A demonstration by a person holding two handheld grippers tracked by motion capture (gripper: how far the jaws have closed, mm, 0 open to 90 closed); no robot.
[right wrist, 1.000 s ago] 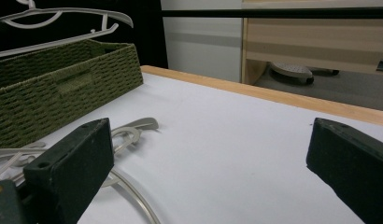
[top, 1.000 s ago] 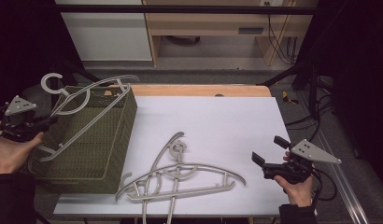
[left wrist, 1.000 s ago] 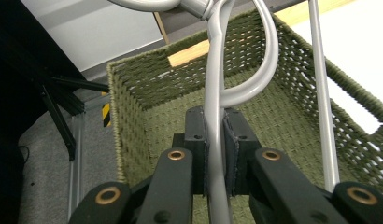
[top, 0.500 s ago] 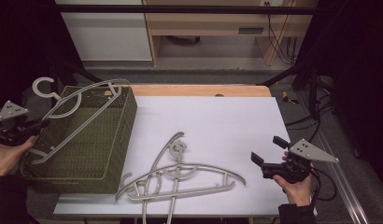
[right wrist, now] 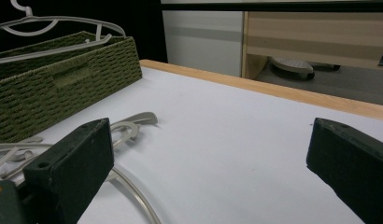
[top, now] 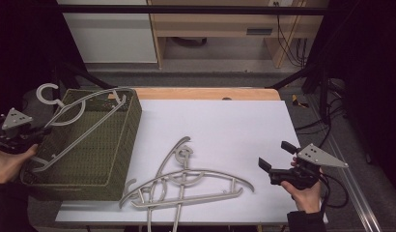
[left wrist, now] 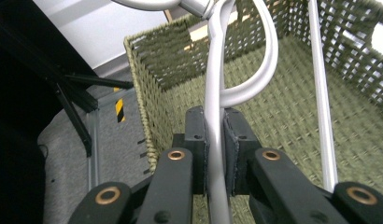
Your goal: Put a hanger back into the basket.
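Left gripper (left wrist: 213,140) pinches the grey plastic hanger (top: 80,128), lying diagonally over the green woven basket (top: 116,159) (right gripper (top: 278,159) spread, well apart)

No words, brand names, labels or numerals can be read anywhere. The one sign-like mark is a small yellow-and-black striped hazard patch (left wrist: 119,109) on the grey floor, just left of the olive-green woven rectangular basket (left wrist: 283,107) in the left gripper view.

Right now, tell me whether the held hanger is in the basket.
Partly in: the hanger, clamped by the left gripper, slants across the woven basket, its hook outside.
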